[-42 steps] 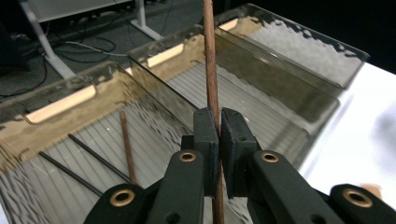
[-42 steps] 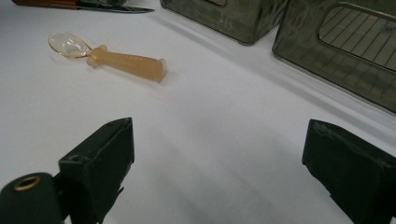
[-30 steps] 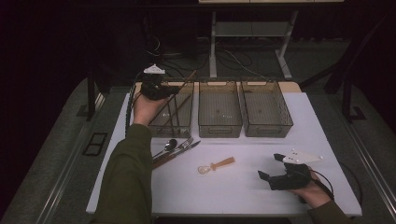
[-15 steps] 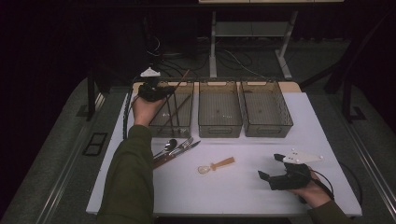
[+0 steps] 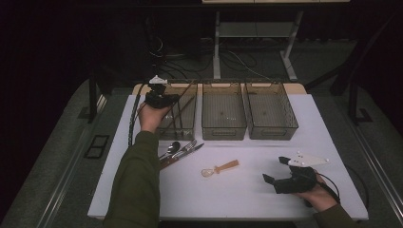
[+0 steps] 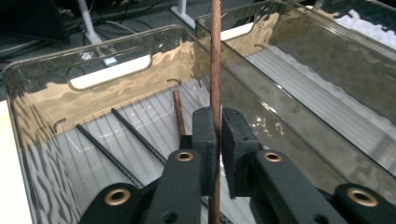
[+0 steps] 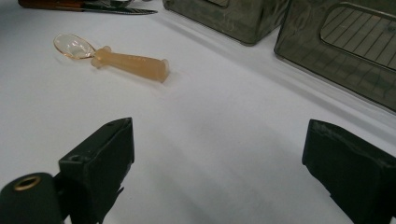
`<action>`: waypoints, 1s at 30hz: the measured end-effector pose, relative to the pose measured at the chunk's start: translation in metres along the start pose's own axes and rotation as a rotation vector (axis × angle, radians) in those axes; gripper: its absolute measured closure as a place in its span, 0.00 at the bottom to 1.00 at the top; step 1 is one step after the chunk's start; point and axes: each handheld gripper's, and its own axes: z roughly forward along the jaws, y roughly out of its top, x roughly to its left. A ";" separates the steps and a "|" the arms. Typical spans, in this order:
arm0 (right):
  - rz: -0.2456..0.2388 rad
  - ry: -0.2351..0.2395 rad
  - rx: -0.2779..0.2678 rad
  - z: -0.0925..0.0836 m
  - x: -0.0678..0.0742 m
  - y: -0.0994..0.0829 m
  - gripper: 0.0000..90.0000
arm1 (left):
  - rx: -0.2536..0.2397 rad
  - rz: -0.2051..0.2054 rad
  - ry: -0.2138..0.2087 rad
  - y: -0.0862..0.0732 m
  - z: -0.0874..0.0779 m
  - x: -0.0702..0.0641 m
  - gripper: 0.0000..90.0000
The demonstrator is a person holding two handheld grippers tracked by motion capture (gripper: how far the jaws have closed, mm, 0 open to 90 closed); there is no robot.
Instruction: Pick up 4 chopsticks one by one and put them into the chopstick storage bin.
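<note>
Chopstick (image 6: 215, 70), brown, stands upright in left gripper (image 6: 218, 135) over the leftmost bin (image 6: 42, 140); jaws have just been opening slightly, pads still on it. Three more chopsticks lie inside that bin. Right gripper (image 7: 219, 154) released, jaws wide, on worktop (image 7: 224, 107) well right of bin, near spoon (image 7: 112, 56).

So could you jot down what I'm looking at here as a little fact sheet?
Setting: white table with three smoky clear bins in a row at its far edge
Left gripper: over the left bin, jaws around a brown chopstick; they have just been opening slightly
Already in left bin: two black sticks and another brown stick
Right gripper: jaws wide open, nothing between them, low over the table
Loose on table: amber spoon; metal spoon, fork and knife pile
</note>
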 end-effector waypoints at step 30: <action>-0.015 0.001 0.004 0.001 0.002 0.001 0.10 | 0.011 0.095 -0.123 -0.019 -0.052 -0.054 0.44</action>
